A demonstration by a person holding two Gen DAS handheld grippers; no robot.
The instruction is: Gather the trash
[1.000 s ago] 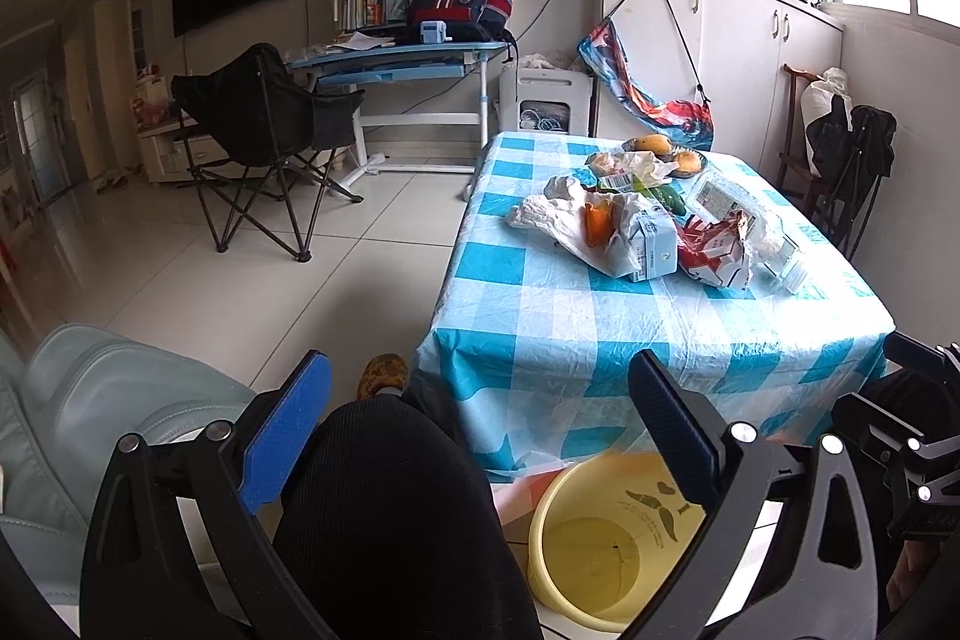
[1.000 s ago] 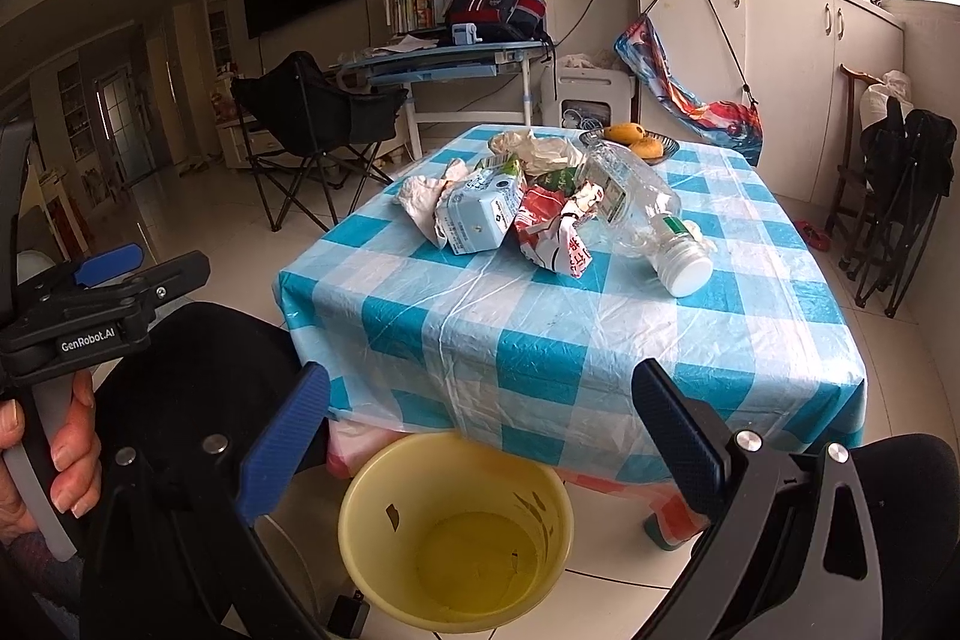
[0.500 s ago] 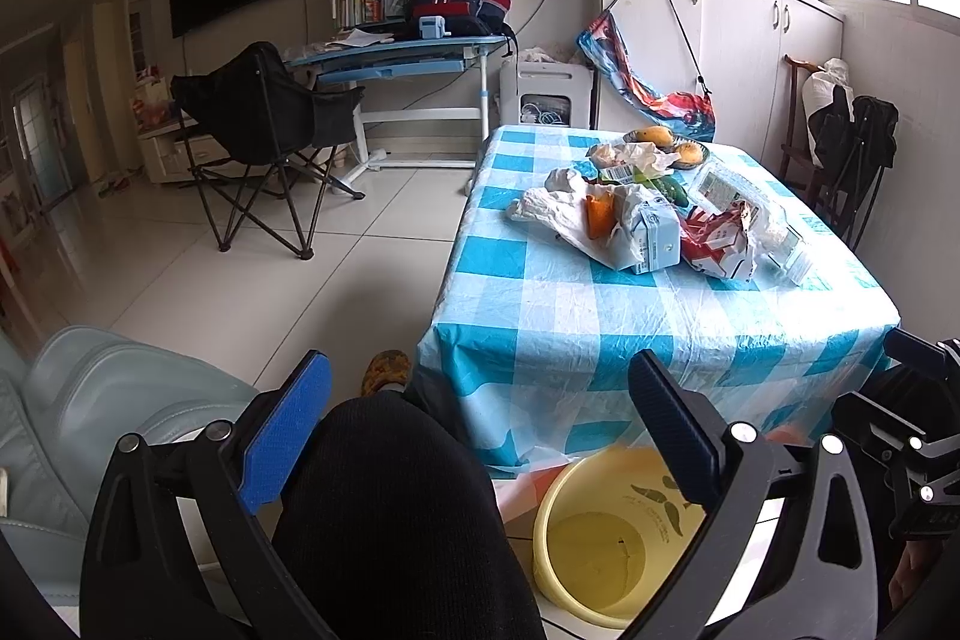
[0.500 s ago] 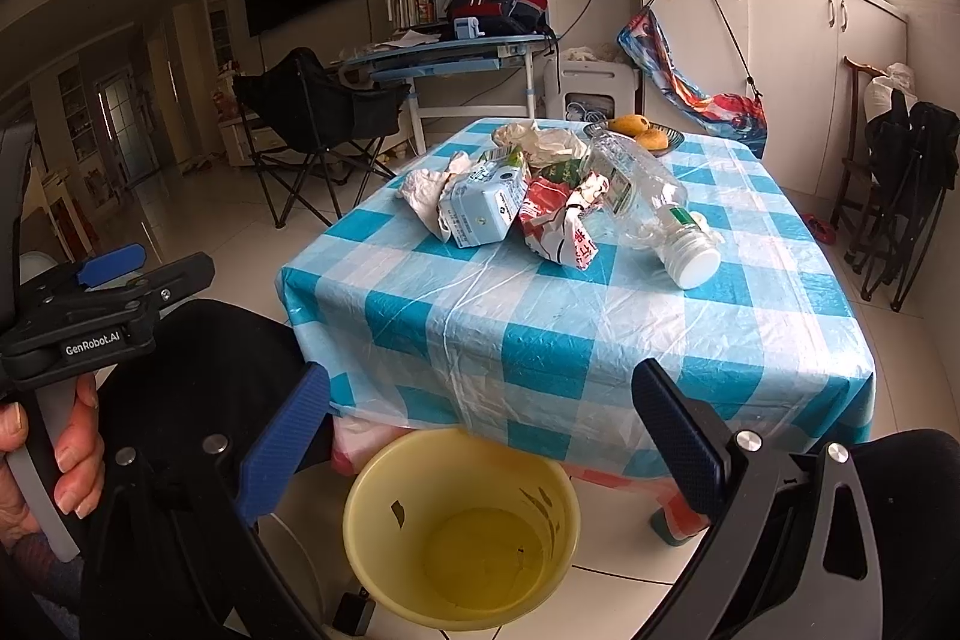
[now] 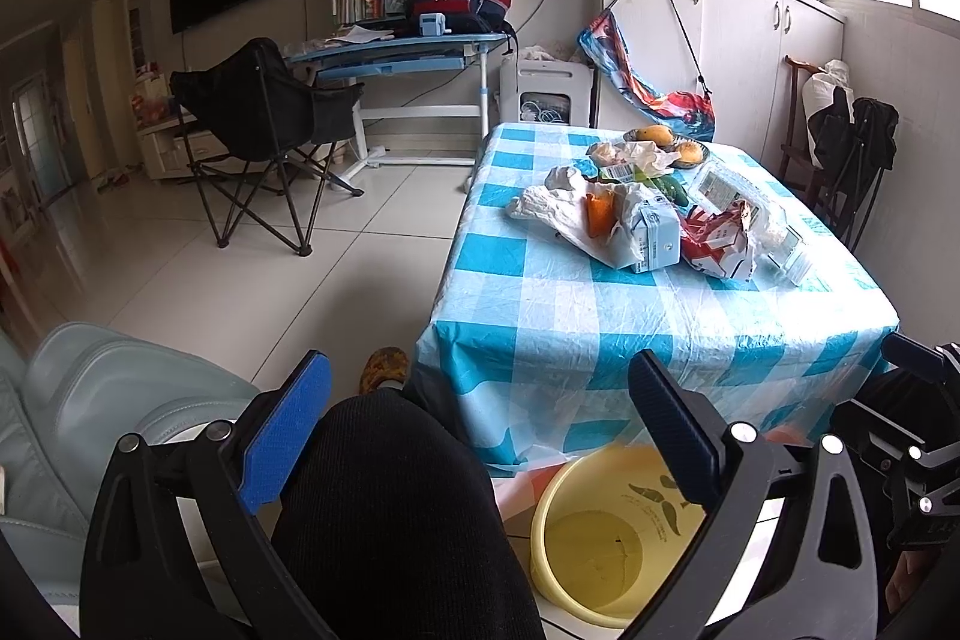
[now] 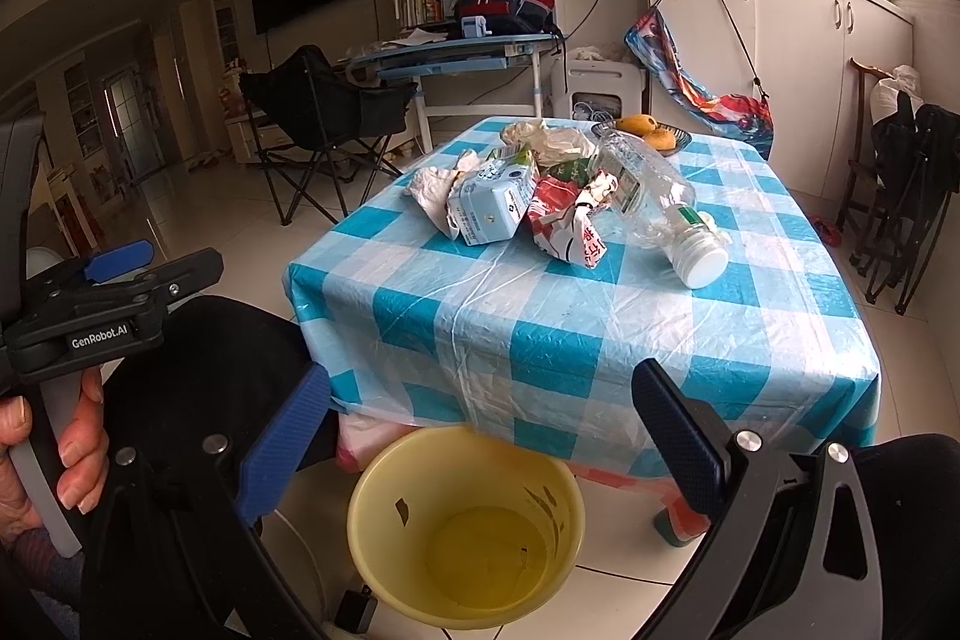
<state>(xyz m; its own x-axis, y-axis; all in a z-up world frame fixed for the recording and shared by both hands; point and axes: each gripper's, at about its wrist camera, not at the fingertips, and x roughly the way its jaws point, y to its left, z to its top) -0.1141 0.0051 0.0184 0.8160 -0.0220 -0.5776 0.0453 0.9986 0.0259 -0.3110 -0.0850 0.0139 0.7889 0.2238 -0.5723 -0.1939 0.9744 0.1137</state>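
The left gripper [image 5: 480,430] has its fingers spread wide and holds nothing; it hangs over a black-clad knee [image 5: 384,508], low in front of the desk [image 5: 600,328]. The right gripper [image 6: 480,436] is likewise wide apart and empty, poised above the yellow bin [image 6: 462,526], touching nothing.

The trash lies in a heap on the desk's far half: a white bag [image 5: 558,214], a carton [image 5: 654,238], a red wrapper [image 5: 714,244] and, rightmost, a bottle [image 6: 648,196] on its side with its white cap toward the near edge. A dish of fruit [image 6: 648,136] sits behind the heap. The bin stands on the floor below the desk's near edge.

The left view alone shows a pale seat [image 5: 90,400] at far left, a shoe [image 5: 384,367] by the desk's corner and an orange scrap [image 5: 597,214] in the bag; the bottle is largely hidden there behind the wrapper. The right view shows the bottle whole, dark flecks inside the bin, and at its left edge the left gripper from the side, a hand [image 6: 42,460] wrapped round its handle, fingers curled over the grey trigger.
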